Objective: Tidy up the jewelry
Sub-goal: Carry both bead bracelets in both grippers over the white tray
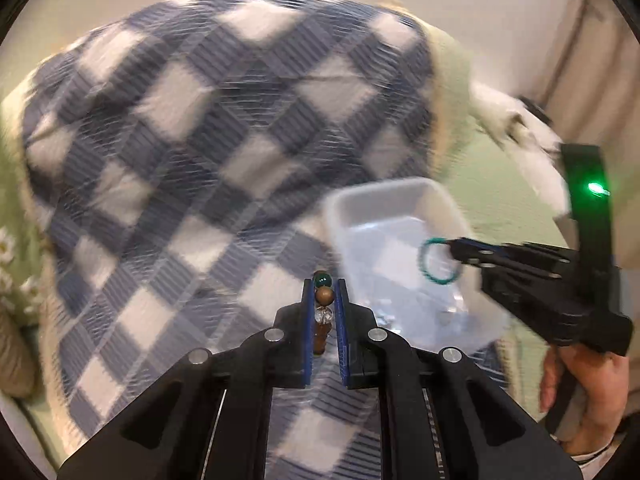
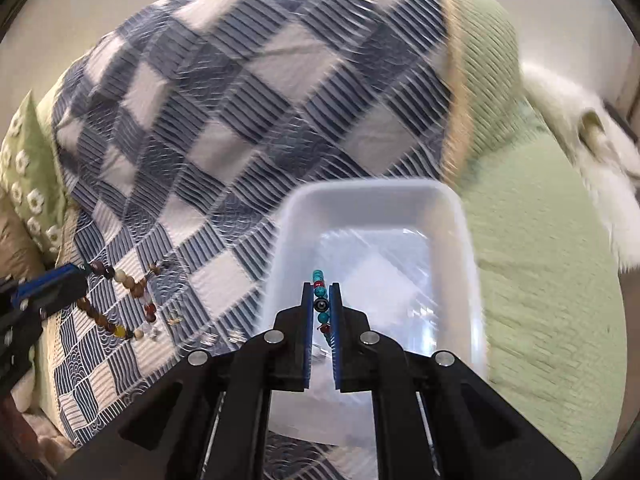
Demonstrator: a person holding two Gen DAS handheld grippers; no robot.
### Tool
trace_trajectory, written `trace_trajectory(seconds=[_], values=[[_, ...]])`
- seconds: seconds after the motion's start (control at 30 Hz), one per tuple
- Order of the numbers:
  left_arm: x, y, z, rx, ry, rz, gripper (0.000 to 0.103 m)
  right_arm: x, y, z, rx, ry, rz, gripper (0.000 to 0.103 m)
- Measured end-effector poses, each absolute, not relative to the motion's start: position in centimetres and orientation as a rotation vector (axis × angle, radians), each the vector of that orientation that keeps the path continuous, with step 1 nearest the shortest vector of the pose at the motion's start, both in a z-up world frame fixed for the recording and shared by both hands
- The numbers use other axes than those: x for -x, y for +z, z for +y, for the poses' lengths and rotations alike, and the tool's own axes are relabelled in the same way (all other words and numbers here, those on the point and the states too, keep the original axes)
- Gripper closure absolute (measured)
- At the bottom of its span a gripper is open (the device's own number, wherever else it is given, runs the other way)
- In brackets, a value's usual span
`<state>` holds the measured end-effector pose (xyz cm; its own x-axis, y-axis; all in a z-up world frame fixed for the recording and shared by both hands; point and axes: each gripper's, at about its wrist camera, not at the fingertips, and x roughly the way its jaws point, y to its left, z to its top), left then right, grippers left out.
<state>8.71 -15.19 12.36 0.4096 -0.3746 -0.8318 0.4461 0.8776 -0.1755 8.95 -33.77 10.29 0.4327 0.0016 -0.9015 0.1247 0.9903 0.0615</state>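
Observation:
My left gripper (image 1: 324,292) is shut on a brown beaded bracelet (image 1: 323,300) with wood, clear and green beads. In the right wrist view it (image 2: 72,276) holds that bracelet (image 2: 120,304), whose loop hangs down to the checked blanket (image 2: 224,100). My right gripper (image 2: 321,296) is shut on a turquoise beaded bracelet (image 2: 321,292) and holds it above the clear plastic tray (image 2: 464,240). In the left wrist view the right gripper (image 1: 454,246) holds the turquoise loop (image 1: 438,260) over the tray (image 1: 348,216).
A few small jewelry pieces (image 2: 174,318) lie on the blanket left of the tray. A green quilted cover (image 2: 552,272) lies right of the tray. A white fluffy item (image 2: 592,152) sits at the far right.

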Motion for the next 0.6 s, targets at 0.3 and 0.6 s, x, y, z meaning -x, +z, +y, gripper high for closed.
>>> trace_trajectory(seconds=[0.3, 0.6], values=[[-9.1, 4.8, -25.6, -0.117, -0.603, 1.178, 0.094, -9.3, 4.9, -38.5, -0.16, -0.154, 1.267, 0.094], [-11.2, -2.5, -26.9, -0.134, -0.533, 1.294, 0.094, -9.8, 1.2, -39.2, -0.159, -0.175, 1.357, 0.094]])
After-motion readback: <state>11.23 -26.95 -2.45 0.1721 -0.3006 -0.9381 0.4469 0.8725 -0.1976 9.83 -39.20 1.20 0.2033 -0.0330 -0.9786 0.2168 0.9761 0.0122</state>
